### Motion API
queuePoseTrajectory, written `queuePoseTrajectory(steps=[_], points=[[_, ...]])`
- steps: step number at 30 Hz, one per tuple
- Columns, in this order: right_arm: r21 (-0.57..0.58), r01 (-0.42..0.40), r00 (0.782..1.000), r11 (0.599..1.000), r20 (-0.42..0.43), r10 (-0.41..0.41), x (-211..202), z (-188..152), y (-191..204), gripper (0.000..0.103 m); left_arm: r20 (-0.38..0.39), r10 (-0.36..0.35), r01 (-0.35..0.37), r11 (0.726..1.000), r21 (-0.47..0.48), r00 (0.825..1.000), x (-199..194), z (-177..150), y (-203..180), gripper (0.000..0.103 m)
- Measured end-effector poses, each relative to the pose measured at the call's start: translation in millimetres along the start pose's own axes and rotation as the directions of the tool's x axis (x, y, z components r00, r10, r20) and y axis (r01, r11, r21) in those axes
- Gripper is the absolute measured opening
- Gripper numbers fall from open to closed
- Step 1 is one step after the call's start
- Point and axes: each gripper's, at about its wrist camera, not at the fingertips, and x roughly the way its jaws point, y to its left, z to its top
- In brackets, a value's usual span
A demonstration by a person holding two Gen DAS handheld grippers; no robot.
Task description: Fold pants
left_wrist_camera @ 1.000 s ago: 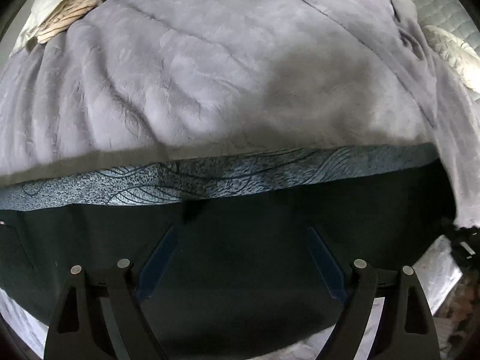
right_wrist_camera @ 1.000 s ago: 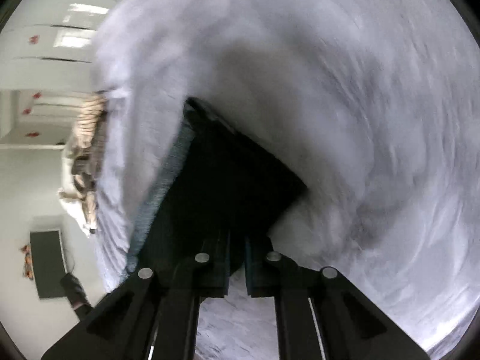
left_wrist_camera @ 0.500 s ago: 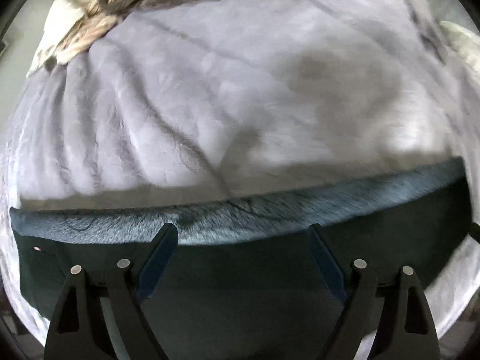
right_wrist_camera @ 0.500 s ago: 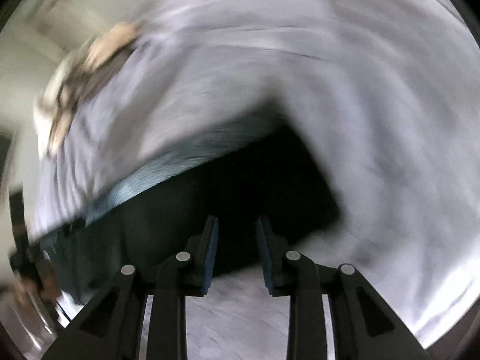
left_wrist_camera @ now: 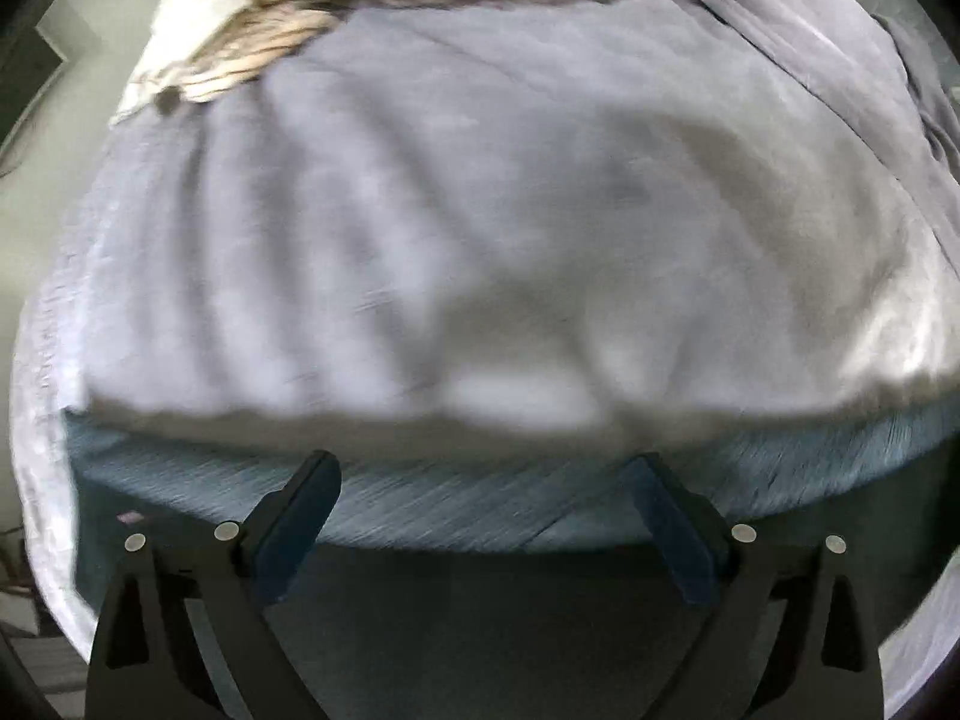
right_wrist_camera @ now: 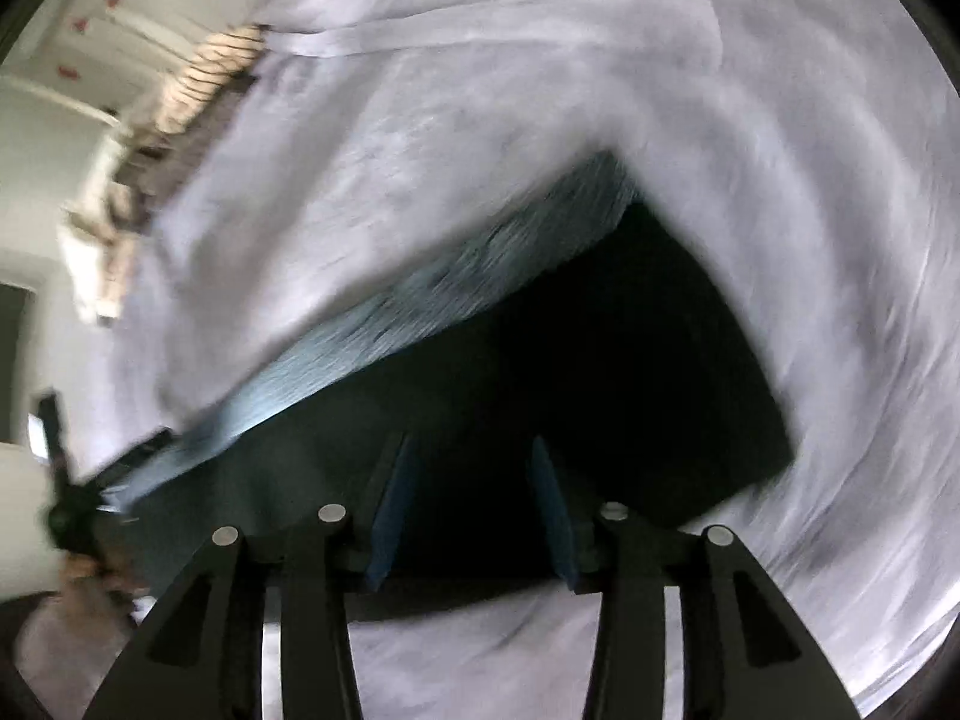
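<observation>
The left gripper (left_wrist_camera: 483, 480) hangs over the pants (left_wrist_camera: 480, 630), its jaws opening wide with nothing pinched between them. The dark pants lie folded flat on the grey blanket (left_wrist_camera: 480, 210), a blue patterned band (left_wrist_camera: 450, 504) along their far edge. The right gripper (right_wrist_camera: 471, 456) is also letting go, jaws opening above the cloth and clear of it. A fold looks just laid; next, each gripper likely needs a fresh hold on an edge.
</observation>
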Motion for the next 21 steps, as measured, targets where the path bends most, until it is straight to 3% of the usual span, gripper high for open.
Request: queuePoseTrajectory(steps=[3,5,10,13,15,17,19,21], points=[[0.016,-0.150,0.986,0.989,-0.070,0.151,9,-38,19,0.046,-0.005,0.034,-0.034,0.999,-0.011,0.999,-17,-31,34,0.098],[0.032,-0.261,0.953,0.965,-0.152,0.263,27,-70,46,0.046,-0.020,0.059,-0.060,0.998,-0.029,0.998,-18,-51,67,0.098],[0.124,-0.448,0.820,0.886,-0.337,0.462,89,-152,125,0.046,-0.053,0.148,-0.151,0.987,-0.058,0.988,-8,-80,145,0.098],[0.192,-0.480,0.768,0.856,-0.381,0.515,134,-193,168,0.046,-0.072,0.173,-0.180,0.979,-0.096,0.982,10,-88,196,0.098],[0.234,-0.491,0.754,0.839,-0.369,0.544,155,-206,186,0.046,-0.094,0.172,-0.182,0.978,-0.104,0.981,24,-98,221,0.099],[0.270,-0.504,0.742,0.820,-0.350,0.572,170,-216,200,0.046,-0.103,0.085,-0.099,0.986,-0.136,0.991,34,-103,239,0.103],[0.270,-0.486,0.755,0.831,-0.349,0.555,183,-224,213,0.046,-0.106,0.012,-0.028,0.988,-0.150,0.994,38,-105,246,0.103],[0.266,-0.471,0.763,0.841,-0.354,0.540,190,-220,219,0.046,-0.098,-0.007,-0.005,0.993,-0.115,0.995,39,-104,246,0.103]])
